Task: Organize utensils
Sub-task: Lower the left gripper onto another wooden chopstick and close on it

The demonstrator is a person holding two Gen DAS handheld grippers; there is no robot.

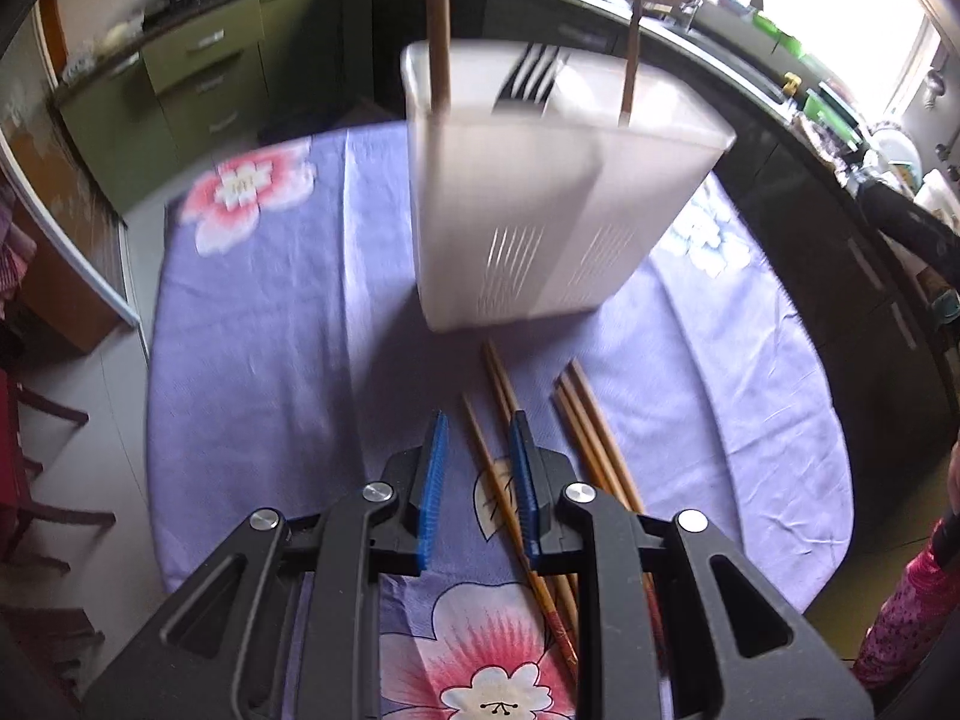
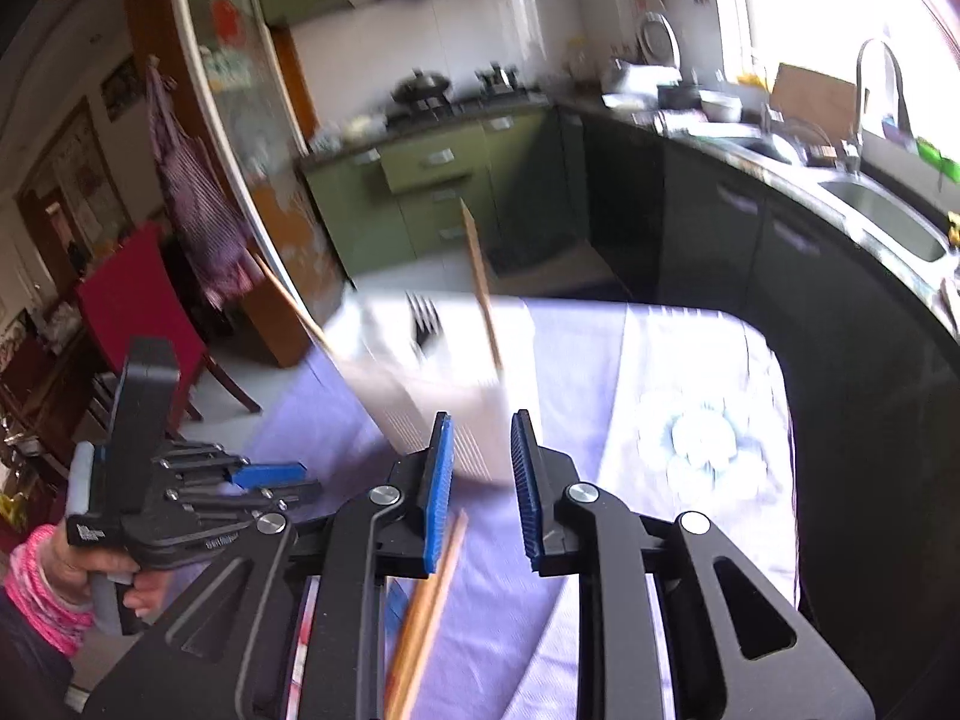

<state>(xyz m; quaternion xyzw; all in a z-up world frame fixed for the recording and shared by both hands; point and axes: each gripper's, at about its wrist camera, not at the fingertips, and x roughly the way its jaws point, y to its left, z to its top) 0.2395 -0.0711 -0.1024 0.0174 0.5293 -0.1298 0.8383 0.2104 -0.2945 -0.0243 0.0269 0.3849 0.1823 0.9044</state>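
Observation:
A white slotted utensil holder (image 1: 540, 210) stands on the purple flowered tablecloth (image 1: 252, 360). A dark fork (image 1: 531, 81) and two wooden chopsticks (image 1: 438, 30) stand in it. Several loose chopsticks (image 1: 585, 426) lie on the cloth in front of the holder. My left gripper (image 1: 480, 438) hangs just above them, open by a narrow gap, with one chopstick (image 1: 480, 450) on the cloth running under that gap. My right gripper (image 2: 480, 426) is also narrowly open with nothing between its pads; blurred chopsticks (image 2: 429, 600) lie below it. The right wrist view also shows the holder (image 2: 420, 384) and my left gripper (image 2: 300, 480).
A dark counter with a sink (image 2: 888, 222) curves along the right of the table. Green cabinets (image 2: 432, 192) and a stove stand at the back. A red chair (image 2: 138, 300) is off the table's left edge. A hand in a pink sleeve (image 2: 42, 582) holds the left gripper.

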